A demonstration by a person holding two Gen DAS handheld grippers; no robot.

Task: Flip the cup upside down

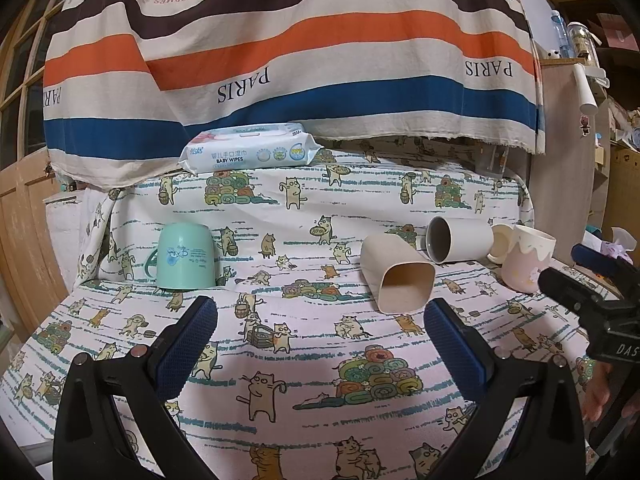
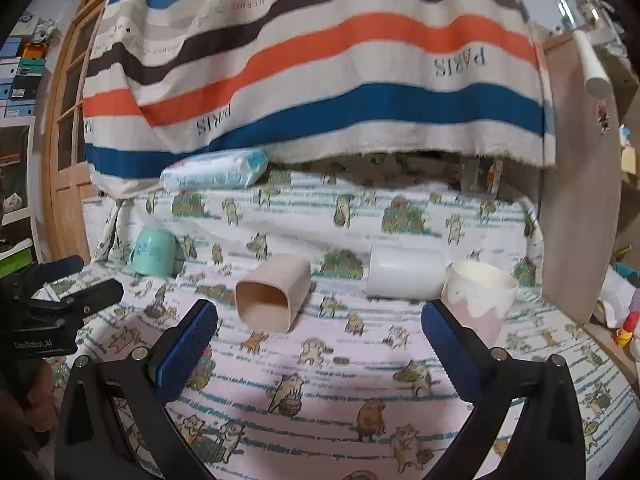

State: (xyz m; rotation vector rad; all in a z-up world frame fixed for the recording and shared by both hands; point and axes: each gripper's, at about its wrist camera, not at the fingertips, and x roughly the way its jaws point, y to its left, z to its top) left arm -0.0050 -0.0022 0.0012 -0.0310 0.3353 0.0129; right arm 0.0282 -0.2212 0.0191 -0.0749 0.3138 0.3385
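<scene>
A mint green cup (image 1: 186,258) stands upside down at the left; it also shows in the right wrist view (image 2: 153,251). A beige square cup (image 1: 398,278) (image 2: 273,295) lies on its side, mouth toward me. A white round cup (image 1: 460,243) (image 2: 406,276) lies on its side behind it. A pink and white cup (image 1: 527,258) (image 2: 478,296) stands upright at the right. My left gripper (image 1: 320,344) is open and empty, short of the cups. My right gripper (image 2: 320,344) is open and empty, its right finger (image 2: 452,348) close in front of the pink cup.
The table wears a cat-print cloth (image 1: 304,360). A pack of baby wipes (image 1: 250,148) lies at the back under a striped hanging cloth (image 1: 288,40). A wooden door (image 1: 24,220) stands at the left, a cluttered shelf (image 1: 580,60) at the right.
</scene>
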